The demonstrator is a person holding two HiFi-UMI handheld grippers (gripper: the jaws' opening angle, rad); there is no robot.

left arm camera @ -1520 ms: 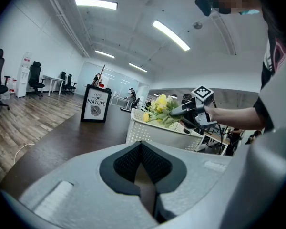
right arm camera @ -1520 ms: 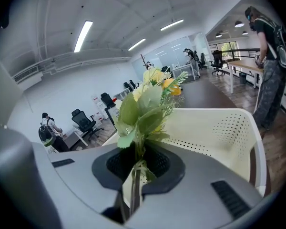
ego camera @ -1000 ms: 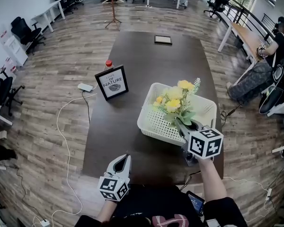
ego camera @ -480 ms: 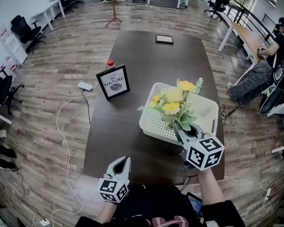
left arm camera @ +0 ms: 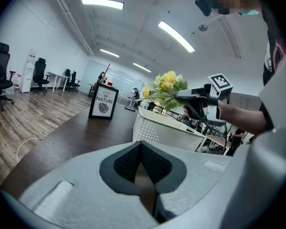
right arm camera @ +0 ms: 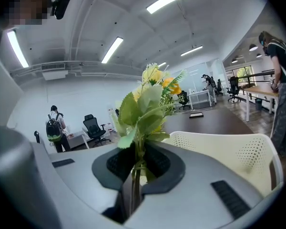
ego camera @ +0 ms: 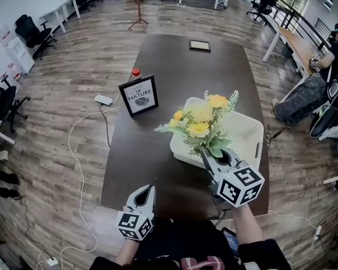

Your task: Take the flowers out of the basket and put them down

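Note:
A bunch of yellow flowers (ego camera: 201, 122) with green leaves hangs over the near left part of the white perforated basket (ego camera: 253, 133). My right gripper (ego camera: 205, 152) is shut on the stems just below the leaves. In the right gripper view the stems run down between the jaws (right arm camera: 136, 162), with the flowers (right arm camera: 150, 94) above and the basket (right arm camera: 229, 147) to the right. The left gripper (ego camera: 145, 192) hangs shut and empty at the table's near edge. In the left gripper view its jaws (left arm camera: 142, 147) point at the basket (left arm camera: 164, 128) and the raised flowers (left arm camera: 166, 86).
On the dark table (ego camera: 152, 151) a framed "of nature" sign (ego camera: 139, 95) stands left of the basket, with a red-capped bottle (ego camera: 136, 72) behind it. A small dark frame (ego camera: 200, 45) lies at the far end. A power strip (ego camera: 103, 99) and cables lie on the floor at left. A person (ego camera: 327, 66) sits at right.
The right gripper has lifted the flowers up and to the left, from inside the basket to above its left rim. The left gripper has barely moved.

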